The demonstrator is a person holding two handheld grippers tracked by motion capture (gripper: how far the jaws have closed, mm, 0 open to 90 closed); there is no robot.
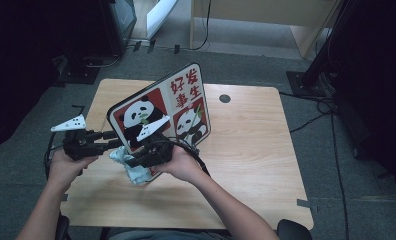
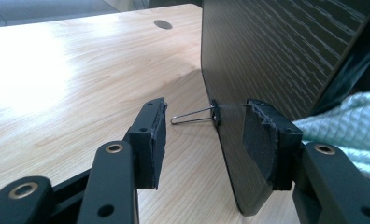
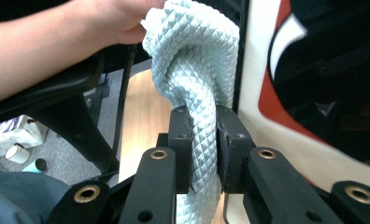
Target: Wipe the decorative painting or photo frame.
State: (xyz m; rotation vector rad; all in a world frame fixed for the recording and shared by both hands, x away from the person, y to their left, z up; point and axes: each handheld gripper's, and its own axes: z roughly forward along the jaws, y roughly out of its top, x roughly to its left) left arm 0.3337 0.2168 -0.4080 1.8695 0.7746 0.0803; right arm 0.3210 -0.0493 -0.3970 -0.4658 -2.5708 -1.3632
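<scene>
The pale aqua cloth with a raised diamond weave (image 3: pixel 192 70) is one flat colour throughout. Just beside it, the rounded rectangular board with panda pictures (image 1: pixel 158 107) has a white rim, red panels holding black-and-white pandas with green sprigs, and a white panel with red characters. The board's back is dark charcoal with fine pale wood-grain streaks. Under the board, the light wooden table (image 1: pixel 246 145) shows blond grain and a small dark round hole. The jaws beside the cloth are matt black with brass-coloured rivets.

Wooden table (image 1: pixel 246 150) on grey carpet (image 1: pixel 331 165); round hole (image 1: pixel 224 98) near table's far edge.
</scene>
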